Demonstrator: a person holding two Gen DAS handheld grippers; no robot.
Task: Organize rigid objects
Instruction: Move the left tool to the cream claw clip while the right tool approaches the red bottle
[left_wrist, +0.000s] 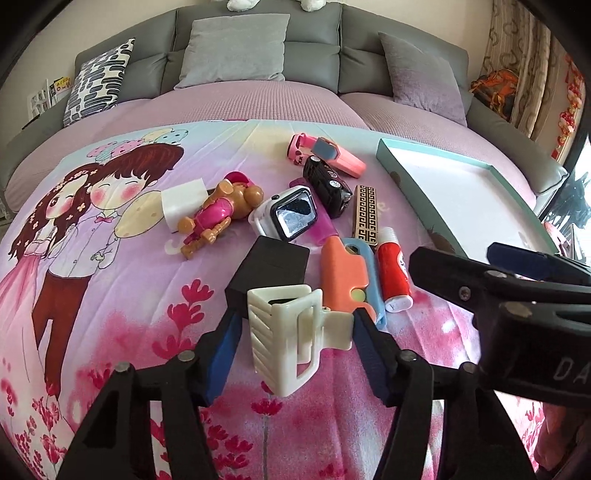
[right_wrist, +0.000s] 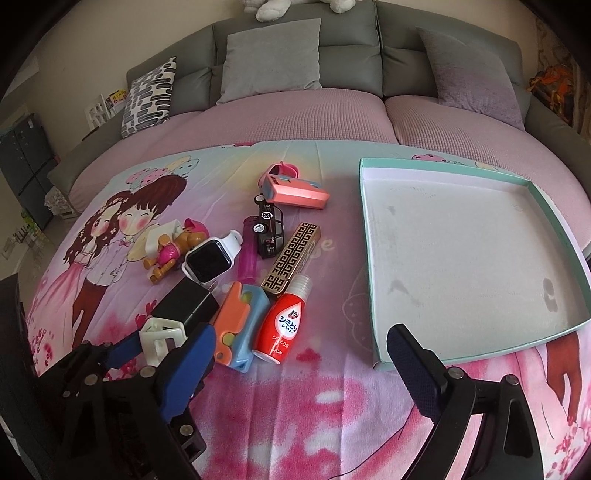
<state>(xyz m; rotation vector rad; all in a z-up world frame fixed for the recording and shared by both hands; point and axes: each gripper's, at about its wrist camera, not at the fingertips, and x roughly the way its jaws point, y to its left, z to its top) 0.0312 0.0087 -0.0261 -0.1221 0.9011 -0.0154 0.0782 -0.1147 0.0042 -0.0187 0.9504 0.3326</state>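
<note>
The left gripper (left_wrist: 295, 332) pinches a white clip (left_wrist: 291, 332); the right gripper (right_wrist: 299, 373) is spread. The red bottle (right_wrist: 279, 326) reads "LION".

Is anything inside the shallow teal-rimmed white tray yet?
No. The teal-rimmed tray shows only its bare white floor, while the red bottle and the other items lie on the blanket beside it.

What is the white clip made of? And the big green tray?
The white hair clip looks like hard, glossy plastic: smooth moulded ridges with a slight shine. The tray seems to be cardboard, with thin matte teal walls and a scuffed, dull white floor. Neither is certain from looks alone.
</note>
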